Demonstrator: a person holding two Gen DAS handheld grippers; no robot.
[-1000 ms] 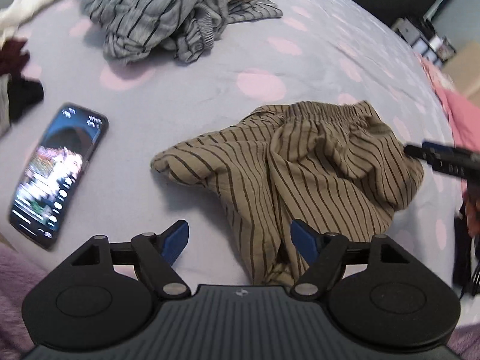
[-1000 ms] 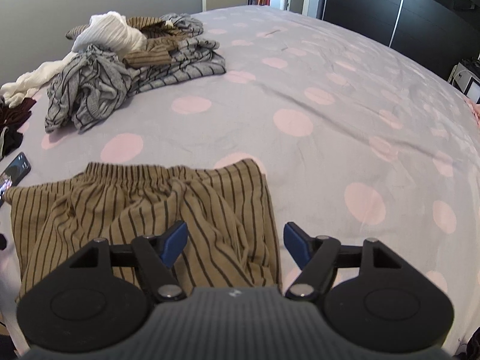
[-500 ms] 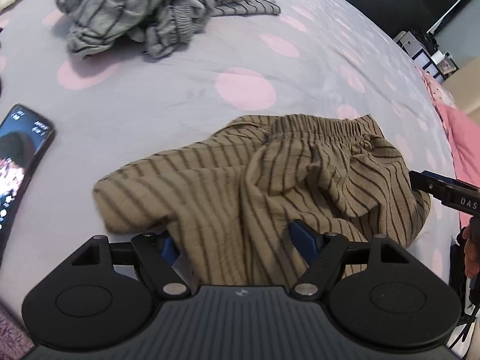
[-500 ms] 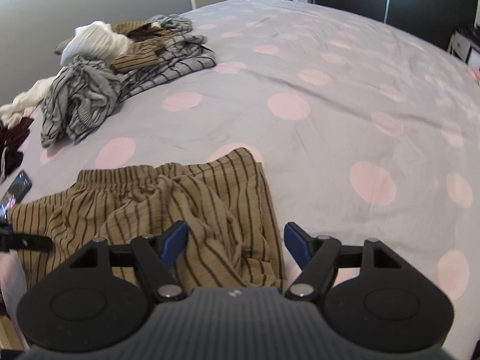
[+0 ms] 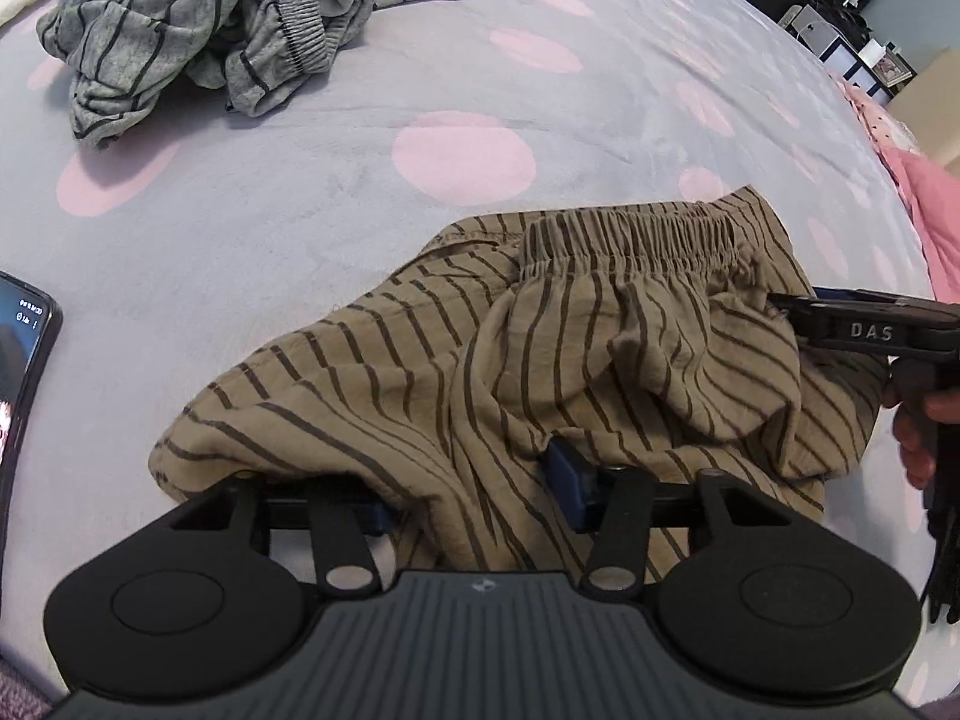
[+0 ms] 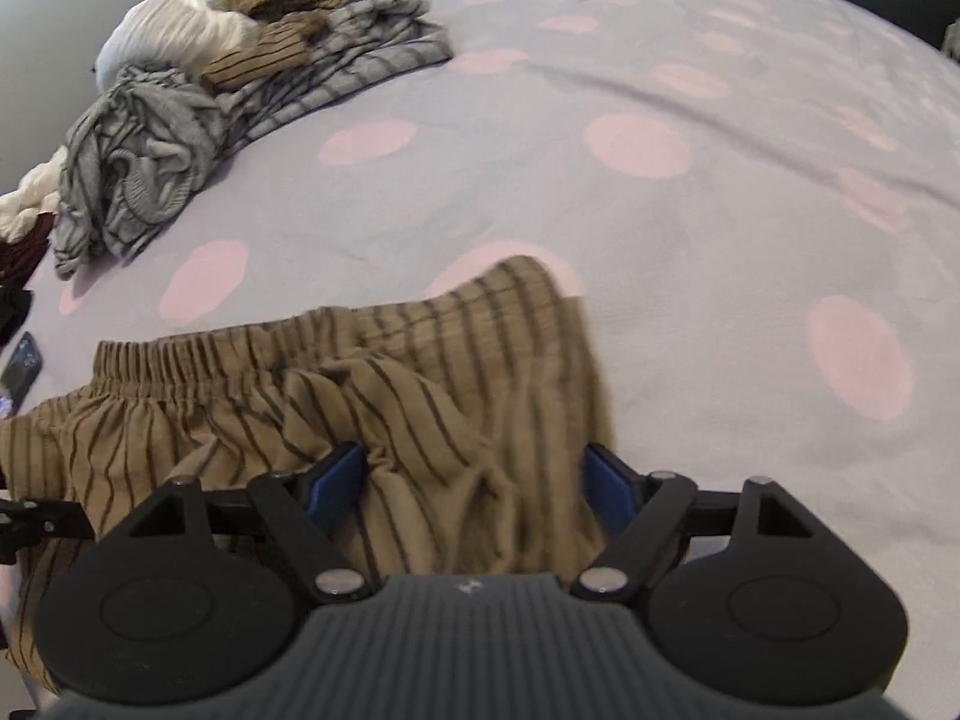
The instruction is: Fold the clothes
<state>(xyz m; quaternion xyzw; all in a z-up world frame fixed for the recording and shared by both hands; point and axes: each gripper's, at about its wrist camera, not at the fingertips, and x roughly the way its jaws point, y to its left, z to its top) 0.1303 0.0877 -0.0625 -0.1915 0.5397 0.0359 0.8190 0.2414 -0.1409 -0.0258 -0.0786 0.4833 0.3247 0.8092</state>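
Striped shorts (image 5: 540,372) lie crumpled on the bed (image 5: 300,210). Both tongs, left (image 5: 474,498) and right (image 6: 474,480), stand apart with fabric between; clamp each hem squarely before lifting

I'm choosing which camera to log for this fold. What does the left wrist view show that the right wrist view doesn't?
Only the left wrist view shows the pink bedding at the bed's edge and the right gripper reaching in from the side. Only the right wrist view shows the white garment on the pile. Both show the brown striped shorts, the grey striped clothes, the phone and the dotted bedspread.
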